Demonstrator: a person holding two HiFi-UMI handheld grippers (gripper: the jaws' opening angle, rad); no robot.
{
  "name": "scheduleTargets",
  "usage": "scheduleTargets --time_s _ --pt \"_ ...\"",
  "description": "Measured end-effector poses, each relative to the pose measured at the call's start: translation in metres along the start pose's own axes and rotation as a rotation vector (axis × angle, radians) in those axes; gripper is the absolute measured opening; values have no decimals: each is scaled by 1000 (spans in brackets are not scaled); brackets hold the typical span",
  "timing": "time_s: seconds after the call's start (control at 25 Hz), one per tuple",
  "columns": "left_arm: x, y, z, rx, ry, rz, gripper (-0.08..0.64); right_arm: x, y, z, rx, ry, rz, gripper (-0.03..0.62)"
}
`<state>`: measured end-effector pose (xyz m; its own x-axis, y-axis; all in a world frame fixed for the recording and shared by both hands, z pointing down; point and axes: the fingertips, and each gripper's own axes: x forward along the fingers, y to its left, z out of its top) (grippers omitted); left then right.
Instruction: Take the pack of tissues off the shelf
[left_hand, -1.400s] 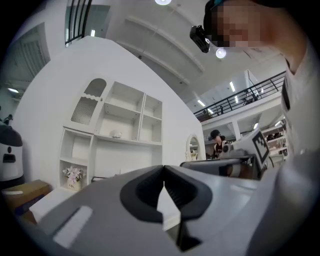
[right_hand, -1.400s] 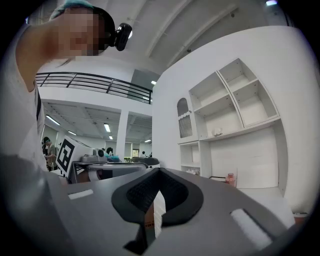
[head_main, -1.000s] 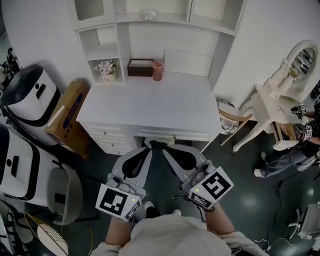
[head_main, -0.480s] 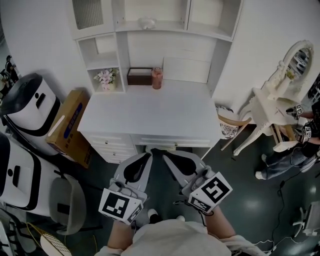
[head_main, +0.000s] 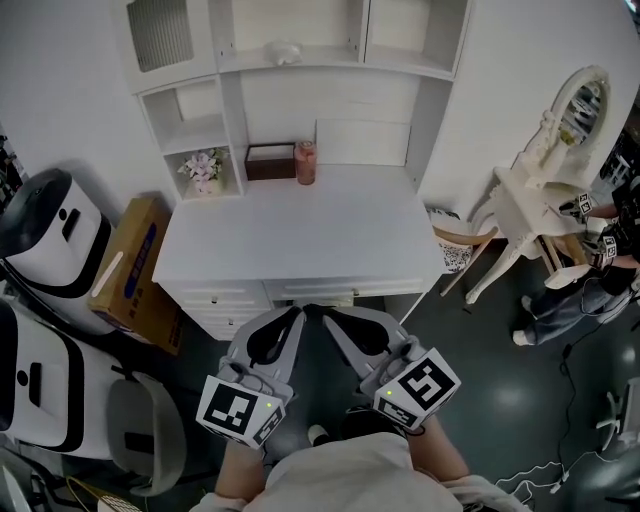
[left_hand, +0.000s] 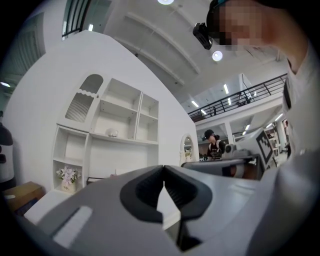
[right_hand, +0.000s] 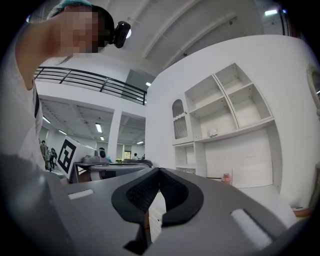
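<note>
A small white pack (head_main: 283, 52) lies on the upper shelf of the white desk hutch (head_main: 240, 75); it also shows as a pale lump in the left gripper view (left_hand: 112, 133) and in the right gripper view (right_hand: 213, 132). Both grippers are held low in front of the desk's front edge, far below that shelf. My left gripper (head_main: 297, 313) (left_hand: 163, 170) is shut with nothing in it. My right gripper (head_main: 328, 316) (right_hand: 159, 172) is shut and empty too, its tip close beside the left one.
On the white desk (head_main: 300, 230) a dark brown box (head_main: 270, 160) and a pink jar (head_main: 305, 162) stand at the back, with flowers (head_main: 203, 170) in a left cubby. A cardboard box (head_main: 128, 265) leans at the left. A white mirror stand (head_main: 560, 130) and a person (head_main: 600, 260) are at the right.
The head view has tilted up, so more of the upper shelves shows and the desk sits lower. Both grippers stay shut in the same place before the desk.
</note>
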<state>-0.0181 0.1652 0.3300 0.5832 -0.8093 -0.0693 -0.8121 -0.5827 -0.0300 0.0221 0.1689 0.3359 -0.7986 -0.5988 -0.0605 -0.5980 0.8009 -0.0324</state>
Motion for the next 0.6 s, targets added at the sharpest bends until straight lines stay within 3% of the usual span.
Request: scheduleTargets --time_s 0.24,0.6 --pt "11 14 -4 -7 9 -15 2 10 -14 1 35 -8 -23 2" --pt "40 57 -5 -4 5 36 2 53 -48 -1 43 3 16 2"
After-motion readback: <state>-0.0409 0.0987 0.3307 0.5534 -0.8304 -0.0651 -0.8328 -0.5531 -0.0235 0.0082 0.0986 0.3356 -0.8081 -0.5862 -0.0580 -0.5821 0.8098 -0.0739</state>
